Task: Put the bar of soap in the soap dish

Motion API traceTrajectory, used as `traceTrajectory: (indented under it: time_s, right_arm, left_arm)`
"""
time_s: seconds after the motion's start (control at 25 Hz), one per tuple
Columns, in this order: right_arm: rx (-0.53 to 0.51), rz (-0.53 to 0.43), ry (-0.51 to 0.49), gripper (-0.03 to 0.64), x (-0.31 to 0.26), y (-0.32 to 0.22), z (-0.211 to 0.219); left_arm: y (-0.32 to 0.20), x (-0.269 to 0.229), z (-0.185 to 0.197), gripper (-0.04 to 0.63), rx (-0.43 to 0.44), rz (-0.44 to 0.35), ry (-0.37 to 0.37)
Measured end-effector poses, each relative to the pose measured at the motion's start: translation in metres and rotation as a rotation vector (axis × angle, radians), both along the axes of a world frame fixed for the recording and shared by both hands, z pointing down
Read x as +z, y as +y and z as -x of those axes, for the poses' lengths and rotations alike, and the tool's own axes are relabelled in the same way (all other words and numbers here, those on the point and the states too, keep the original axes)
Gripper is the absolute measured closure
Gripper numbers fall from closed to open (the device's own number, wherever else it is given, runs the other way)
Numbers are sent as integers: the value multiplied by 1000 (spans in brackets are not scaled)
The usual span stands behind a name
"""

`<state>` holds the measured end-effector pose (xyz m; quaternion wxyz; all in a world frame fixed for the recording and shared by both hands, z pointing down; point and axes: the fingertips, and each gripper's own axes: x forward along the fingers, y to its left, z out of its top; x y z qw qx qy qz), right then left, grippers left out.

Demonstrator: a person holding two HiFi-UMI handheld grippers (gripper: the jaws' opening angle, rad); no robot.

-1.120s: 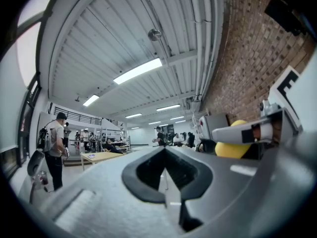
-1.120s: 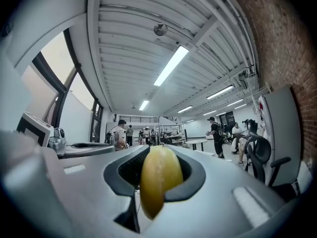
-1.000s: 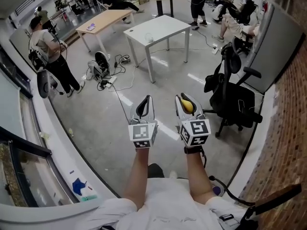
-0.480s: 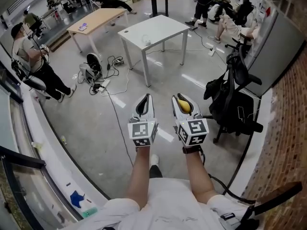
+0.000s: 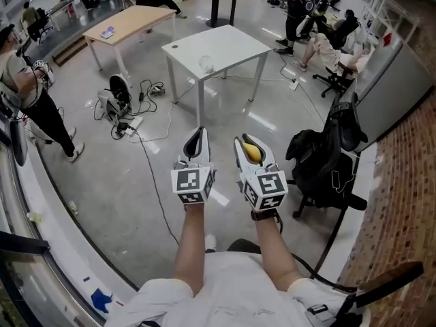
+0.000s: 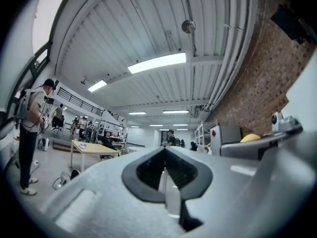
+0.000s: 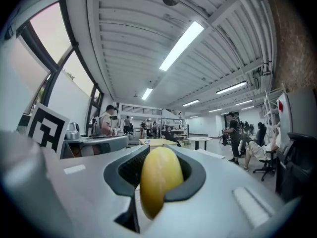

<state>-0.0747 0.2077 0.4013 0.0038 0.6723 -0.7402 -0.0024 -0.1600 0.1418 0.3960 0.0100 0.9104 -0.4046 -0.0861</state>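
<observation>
Out over the grey floor [image 5: 129,182], both grippers are held side by side, well apart from the white table [image 5: 225,46]. The yellow bar of soap [image 5: 253,152] is clamped between the jaws of the right gripper [image 5: 249,142] and bulges up out of them. The left gripper [image 5: 197,136] is held with its jaws pressed together, nothing between them. A black office chair [image 5: 327,162] is seen off to the right.
</observation>
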Motion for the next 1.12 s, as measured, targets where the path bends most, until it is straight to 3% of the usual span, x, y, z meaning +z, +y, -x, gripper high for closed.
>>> traceTrajectory:
  time_s: [0.16,0.36,0.56,0.84,1.12]
  right_arm:
    - [14,51,1,531,16,-28,-13]
    - [24,53,-23,531,23,-64,-46]
    - [-2,39,-59,531,23,-132,-86]
    - [-10,-87,-66,532,-27,-226,-168]
    - [-18,-68,-111,531,-12,-281,-235]
  left_arm:
    - [-26,13,-15,595,39,70,-28]
    - [-56,16,-46,595,53,49,-47]
    - [-111,12,-92,595,60,12,-93]
    - [-196,-18,-174,595,53,-90,-119]
    - [-251,-4,-229,595,23,-77,-161]
